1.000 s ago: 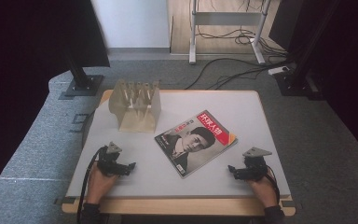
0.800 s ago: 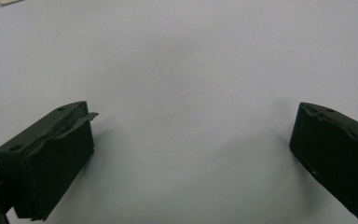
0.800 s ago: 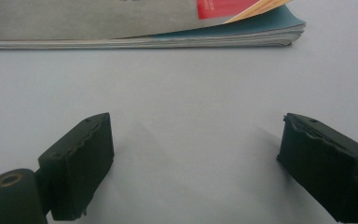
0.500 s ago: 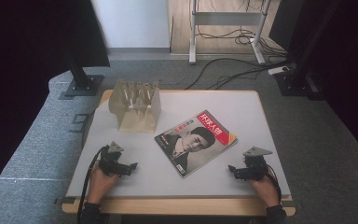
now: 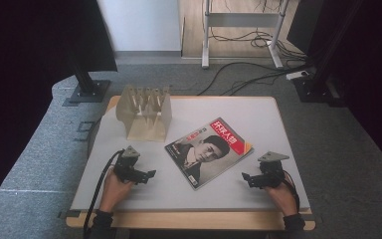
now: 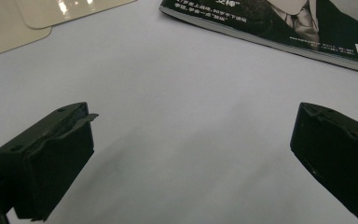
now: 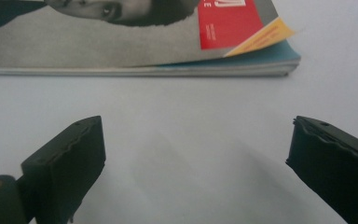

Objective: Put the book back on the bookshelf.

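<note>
— What's on the table (image 5: 258, 107) from where you stand?

— A magazine (image 5: 209, 150) lies flat near the middle of the grey tabletop, turned at an angle, its cover face up: a black-and-white portrait under a red title block. Behind it and to the left, toward the far edge, stands a pale beige rack (image 5: 145, 112) with upright dividers, set on its own flat base. The rack and the magazine are near each other but not touching.

— And the person?

— Two hands come in from the near edge, each holding a black gripper. The left gripper (image 5: 148, 175) sits on the near left part of the table, pointing toward the magazine's lower corner and stopping short of it. The right gripper (image 5: 246, 179) sits at the near right, pointing in at the magazine's right edge, also clear of it. A dark cable (image 5: 99, 184) trails off the left one toward the table's front edge.

— Are the jaws gripping anything?

— No. In the left gripper view the two black jaws stand wide apart over bare grey surface, with the magazine's edge and the rack's base beyond them. In the right gripper view the jaws are likewise spread wide with bare tabletop between them, and the magazine's stacked page edges and red-and-yellow corner lie just ahead.

— Beyond the table?

— Grey carpet (image 5: 45, 149), a black stand foot (image 5: 87, 91) at the left, and loose cables (image 5: 248, 74) running across the floor behind.
</note>
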Action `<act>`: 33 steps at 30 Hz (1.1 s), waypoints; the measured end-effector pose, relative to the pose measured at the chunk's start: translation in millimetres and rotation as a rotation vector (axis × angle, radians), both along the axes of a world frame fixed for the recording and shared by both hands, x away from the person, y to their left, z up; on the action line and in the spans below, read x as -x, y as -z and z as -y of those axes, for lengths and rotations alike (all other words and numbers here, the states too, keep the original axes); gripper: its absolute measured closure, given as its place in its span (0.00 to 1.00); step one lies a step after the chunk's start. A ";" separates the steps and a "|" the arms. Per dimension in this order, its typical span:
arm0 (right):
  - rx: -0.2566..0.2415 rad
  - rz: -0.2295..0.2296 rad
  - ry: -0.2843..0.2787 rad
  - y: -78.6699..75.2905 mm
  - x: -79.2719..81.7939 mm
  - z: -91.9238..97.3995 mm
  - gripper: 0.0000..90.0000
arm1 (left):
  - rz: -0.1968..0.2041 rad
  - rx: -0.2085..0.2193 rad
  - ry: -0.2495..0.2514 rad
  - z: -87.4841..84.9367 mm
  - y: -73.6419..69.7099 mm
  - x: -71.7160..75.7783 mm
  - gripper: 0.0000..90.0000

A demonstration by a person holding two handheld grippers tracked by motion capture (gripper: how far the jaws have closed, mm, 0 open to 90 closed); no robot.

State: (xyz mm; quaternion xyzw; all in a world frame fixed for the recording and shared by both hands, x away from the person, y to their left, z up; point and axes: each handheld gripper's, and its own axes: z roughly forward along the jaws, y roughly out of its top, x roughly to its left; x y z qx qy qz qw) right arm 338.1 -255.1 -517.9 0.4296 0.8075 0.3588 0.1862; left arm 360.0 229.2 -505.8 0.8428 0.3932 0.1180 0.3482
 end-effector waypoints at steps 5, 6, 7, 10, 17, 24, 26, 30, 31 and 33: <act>0.016 0.012 -0.015 -6.4 -5.9 -3.6 0.00 | 0.010 -0.012 0.031 13.4 -6.7 -5.6 0.00; 0.017 0.012 -0.020 -8.5 -8.5 -5.4 0.00 | 0.018 -0.019 0.037 16.4 -8.6 -6.9 0.00; 0.020 0.017 -0.026 -9.4 -9.9 -6.6 0.00 | 0.017 -0.020 0.050 22.3 -12.2 -10.5 0.00; 0.027 0.029 -0.039 -11.2 -12.5 -9.2 0.00 | 0.028 -0.030 0.061 28.4 -15.8 -14.0 0.00; 0.028 0.050 -0.060 -18.1 -22.8 -16.3 0.01 | 0.035 -0.044 0.091 51.3 -23.2 -28.3 0.00; 0.042 0.040 -0.083 -21.1 -37.2 -22.0 0.01 | 0.041 -0.059 0.122 71.8 -25.2 -47.3 0.00; 0.047 0.036 -0.087 -21.2 -41.7 -23.6 0.01 | 0.040 -0.062 0.136 78.1 -25.8 -52.4 0.00; 0.048 0.027 -0.088 -20.9 -52.8 -26.5 0.01 | 0.039 -0.069 0.146 88.1 -24.6 -62.9 0.00; 0.049 0.027 -0.089 -20.8 -55.1 -26.8 0.01 | 0.041 -0.067 0.147 92.0 -23.6 -67.6 0.00; 0.047 0.026 -0.088 -20.7 -57.3 -27.3 0.01 | 0.037 -0.068 0.148 94.3 -22.9 -69.8 0.00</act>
